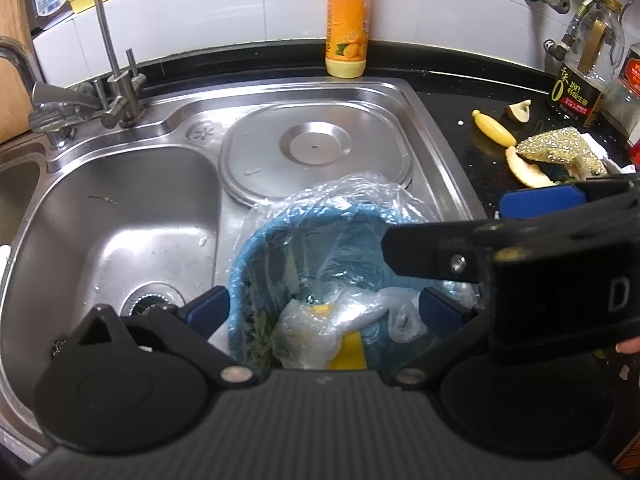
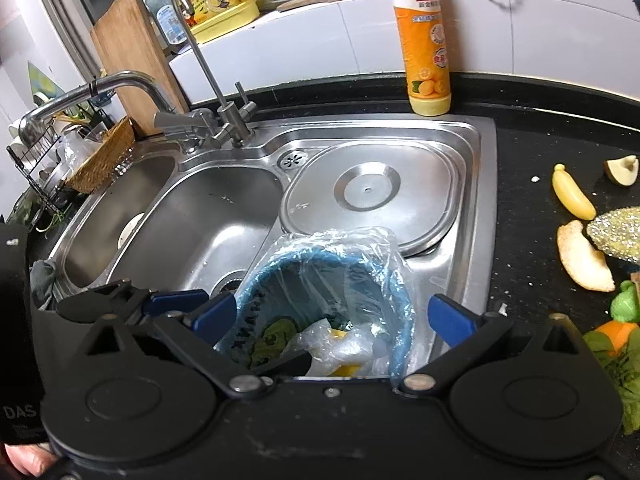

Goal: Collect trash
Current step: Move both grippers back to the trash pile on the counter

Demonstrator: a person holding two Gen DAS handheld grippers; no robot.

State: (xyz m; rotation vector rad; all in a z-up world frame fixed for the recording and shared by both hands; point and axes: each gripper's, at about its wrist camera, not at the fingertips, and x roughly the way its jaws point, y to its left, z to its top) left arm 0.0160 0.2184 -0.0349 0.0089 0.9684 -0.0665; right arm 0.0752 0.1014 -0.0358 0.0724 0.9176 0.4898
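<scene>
A blue bin (image 1: 248,256) (image 2: 304,256) lined with a clear plastic bag stands on the steel sink's ledge. Crumpled plastic and a yellow scrap (image 1: 344,320) (image 2: 340,344) lie inside it. My left gripper (image 1: 324,308) hovers open over the bin's mouth, its blue pads apart and touching nothing. My right gripper (image 2: 334,318) is open too, just above the same bin. Each gripper shows at the edge of the other's view. On the black counter to the right lie a banana piece (image 2: 572,196) (image 1: 492,128), a pale peel (image 2: 584,256) and a fruit chunk (image 2: 622,170).
The sink basin (image 1: 120,232) lies left of the bin, a steel cover (image 1: 316,152) behind it, and taps (image 2: 224,116) at the back. An orange detergent bottle (image 2: 430,40) stands by the wall. A glittery scrub pad (image 2: 616,232), green leaves (image 2: 616,356) and an oil bottle (image 1: 580,76) crowd the right counter.
</scene>
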